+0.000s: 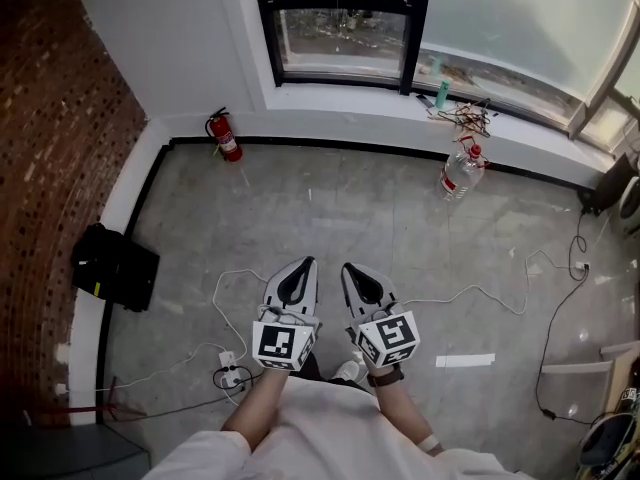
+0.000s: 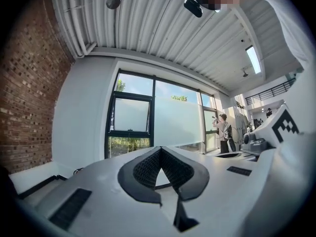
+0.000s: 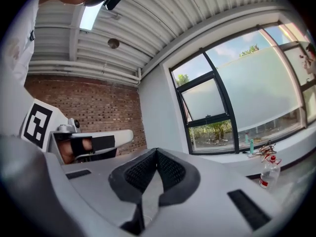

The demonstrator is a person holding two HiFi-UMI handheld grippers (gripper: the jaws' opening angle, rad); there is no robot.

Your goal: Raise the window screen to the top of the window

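Head view, looking steeply down: two forearms reach forward side by side over a grey concrete floor [image 1: 330, 208], each hand holding a white gripper topped with a marker cube. The left gripper [image 1: 300, 268] has its two dark padded jaws pressed together at the tips with nothing between them, and the left gripper view confirms this. The right gripper [image 1: 355, 273], just beside it, is closed in the same way and also empty. Both point towards the window wall and are well apart from it. A white power strip [image 1: 230, 368] with trailing cables lies on the floor near the left forearm. A black bag [image 1: 115, 266] sits to the left, against a brick wall [image 1: 50, 148]. A red fire extinguisher [image 1: 224, 135] stands in the far corner under a small black-framed window [image 1: 340, 28]. To the right, on the floor against the sill, stands a clear plastic bottle [image 1: 462, 171] with a red cap and red label; how full it is cannot be told. On the white sill [image 1: 380, 103] above it are a small teal bottle [image 1: 442, 94] and a tangle of wires [image 1: 468, 118]. The window screen [image 1: 520, 18], a pale frosted sheet, covers most of the large pane to the right of the small window, leaving a clear strip along the bottom.
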